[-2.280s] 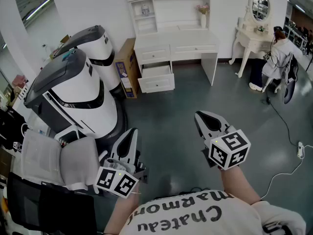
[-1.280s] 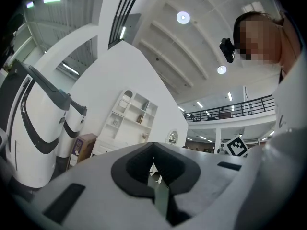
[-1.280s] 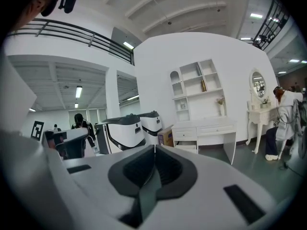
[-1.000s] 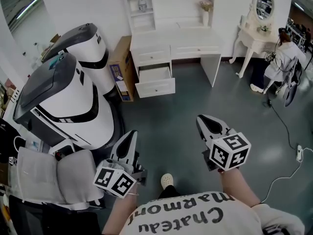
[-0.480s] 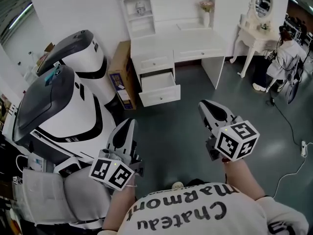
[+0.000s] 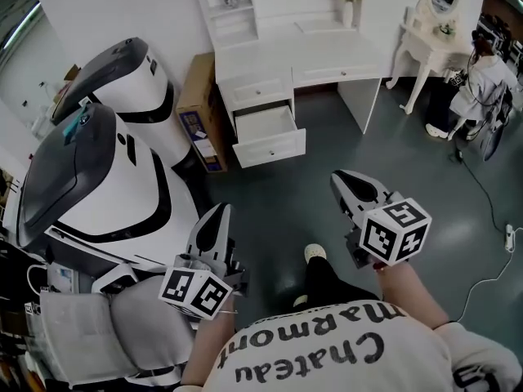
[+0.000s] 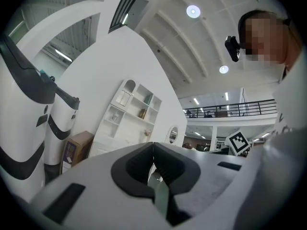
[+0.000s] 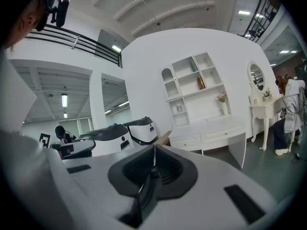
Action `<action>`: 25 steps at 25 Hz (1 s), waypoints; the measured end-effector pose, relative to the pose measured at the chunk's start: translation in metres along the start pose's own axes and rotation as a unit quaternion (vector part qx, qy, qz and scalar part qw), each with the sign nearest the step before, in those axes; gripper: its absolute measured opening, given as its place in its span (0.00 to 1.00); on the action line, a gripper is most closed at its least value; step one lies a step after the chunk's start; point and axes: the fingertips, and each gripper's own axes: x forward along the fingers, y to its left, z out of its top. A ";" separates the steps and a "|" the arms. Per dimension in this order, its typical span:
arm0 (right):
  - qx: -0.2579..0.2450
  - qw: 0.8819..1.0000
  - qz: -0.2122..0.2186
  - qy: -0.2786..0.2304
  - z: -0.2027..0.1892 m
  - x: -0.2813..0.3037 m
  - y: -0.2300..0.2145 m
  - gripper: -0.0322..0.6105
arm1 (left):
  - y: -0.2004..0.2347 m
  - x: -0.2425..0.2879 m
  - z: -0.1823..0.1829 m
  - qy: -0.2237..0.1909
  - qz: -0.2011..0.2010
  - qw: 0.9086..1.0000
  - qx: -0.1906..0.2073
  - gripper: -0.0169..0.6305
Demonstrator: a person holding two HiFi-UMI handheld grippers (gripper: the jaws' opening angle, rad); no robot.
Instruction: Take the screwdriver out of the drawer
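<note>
The person holds the left gripper [image 6: 219,212] and right gripper [image 6: 339,180] out side by side, both pointing far, jaws pressed together on nothing

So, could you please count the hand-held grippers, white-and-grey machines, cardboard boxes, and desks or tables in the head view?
Hand-held grippers: 2 (left hand-held gripper, right hand-held gripper)
White-and-grey machines: 2 (near machine, far machine)
Cardboard box: 1
Desks or tables: 2 (white desk, dressing table)
Total: 7
</note>
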 end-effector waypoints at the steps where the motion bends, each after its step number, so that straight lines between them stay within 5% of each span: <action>1: 0.004 1.000 -0.001 -0.001 0.001 0.005 -0.003 0.10 | 0.002 0.004 -0.001 0.003 -0.002 1.000 0.002 0.06; 14: 0.010 0.999 0.041 0.014 0.028 0.127 -0.021 0.10 | 0.082 0.038 0.014 0.008 0.063 0.998 0.026 0.06; 25: -0.002 0.997 0.083 -0.005 0.091 0.234 -0.074 0.10 | 0.133 0.140 0.046 -0.022 0.074 0.997 0.018 0.06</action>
